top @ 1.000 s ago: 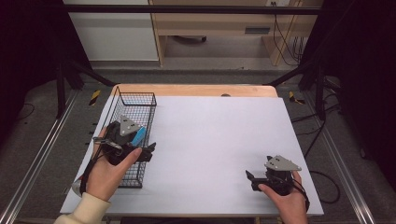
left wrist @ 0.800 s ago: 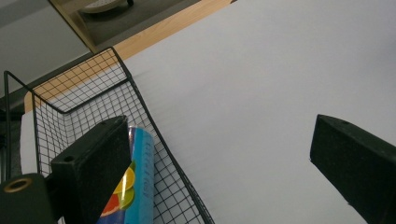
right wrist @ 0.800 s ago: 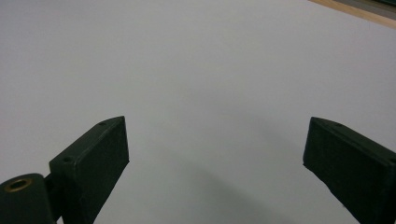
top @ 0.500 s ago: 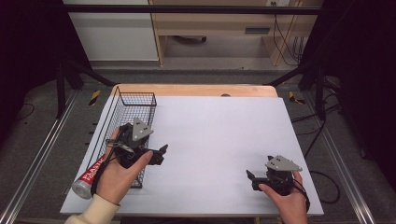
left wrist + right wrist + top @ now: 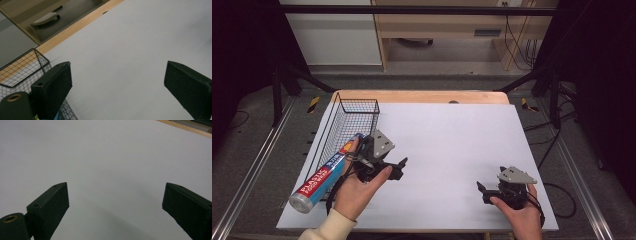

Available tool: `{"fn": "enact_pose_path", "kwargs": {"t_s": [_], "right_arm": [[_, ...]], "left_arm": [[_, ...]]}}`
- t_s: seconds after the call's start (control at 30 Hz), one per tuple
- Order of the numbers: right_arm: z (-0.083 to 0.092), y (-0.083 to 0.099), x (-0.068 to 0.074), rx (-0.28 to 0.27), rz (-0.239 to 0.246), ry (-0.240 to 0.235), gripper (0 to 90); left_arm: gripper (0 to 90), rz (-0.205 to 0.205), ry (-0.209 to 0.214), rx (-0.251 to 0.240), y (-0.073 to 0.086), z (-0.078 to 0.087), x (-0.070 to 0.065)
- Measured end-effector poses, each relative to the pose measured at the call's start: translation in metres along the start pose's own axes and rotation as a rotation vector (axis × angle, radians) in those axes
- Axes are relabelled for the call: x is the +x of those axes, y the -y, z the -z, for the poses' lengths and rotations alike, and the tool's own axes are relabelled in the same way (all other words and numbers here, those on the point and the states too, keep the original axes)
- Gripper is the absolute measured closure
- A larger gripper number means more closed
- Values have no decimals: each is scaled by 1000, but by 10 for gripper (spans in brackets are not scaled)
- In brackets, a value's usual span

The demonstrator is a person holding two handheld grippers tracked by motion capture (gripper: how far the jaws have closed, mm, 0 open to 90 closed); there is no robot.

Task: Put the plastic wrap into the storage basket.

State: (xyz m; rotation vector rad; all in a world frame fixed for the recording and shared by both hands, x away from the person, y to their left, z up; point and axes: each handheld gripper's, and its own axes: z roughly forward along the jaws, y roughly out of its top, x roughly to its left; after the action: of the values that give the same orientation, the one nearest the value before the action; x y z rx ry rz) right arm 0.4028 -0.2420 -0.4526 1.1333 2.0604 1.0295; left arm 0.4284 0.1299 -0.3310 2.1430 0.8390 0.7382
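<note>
From the high view, we see our left gripper (image 5: 399,167) sitting just to the right of the wire basket (image 5: 357,107), jaws pointing right, out over the white table (image 5: 452,145). The roll of plastic wrap (image 5: 326,172) lies in the basket behind that gripper, on its left side, with its long axis running from the near-left end, which sticks out past the basket's front edge, up toward the far right. Our right gripper (image 5: 482,192) rests well apart at the near right corner, so the left hand (image 5: 357,192) is much the nearer one. In the left gripper view, we find the jaws set wide, having just been closing a little, with nothing between them but bare table; the basket's mesh (image 5: 22,67) shows at the lower left. In the right gripper view, our jaws stand wide and hold nothing over the plain surface.
</note>
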Motion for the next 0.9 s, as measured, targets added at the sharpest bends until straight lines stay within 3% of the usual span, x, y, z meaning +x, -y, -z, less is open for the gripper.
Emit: {"fn": "enact_pose_path", "kwargs": {"t_s": [0.33,0.67,0.9], "right_arm": [[1,0,0,2,0,5,74],[1,1,-1,-4,0,13,75],[2,1,-2,-10,-8,32,84]], "left_arm": [[91,-30,26,-32,5,-23,-20],[94,-28,46,-77,16,-49,-35],[95,-54,73,-107,27,-66,-44]]}}
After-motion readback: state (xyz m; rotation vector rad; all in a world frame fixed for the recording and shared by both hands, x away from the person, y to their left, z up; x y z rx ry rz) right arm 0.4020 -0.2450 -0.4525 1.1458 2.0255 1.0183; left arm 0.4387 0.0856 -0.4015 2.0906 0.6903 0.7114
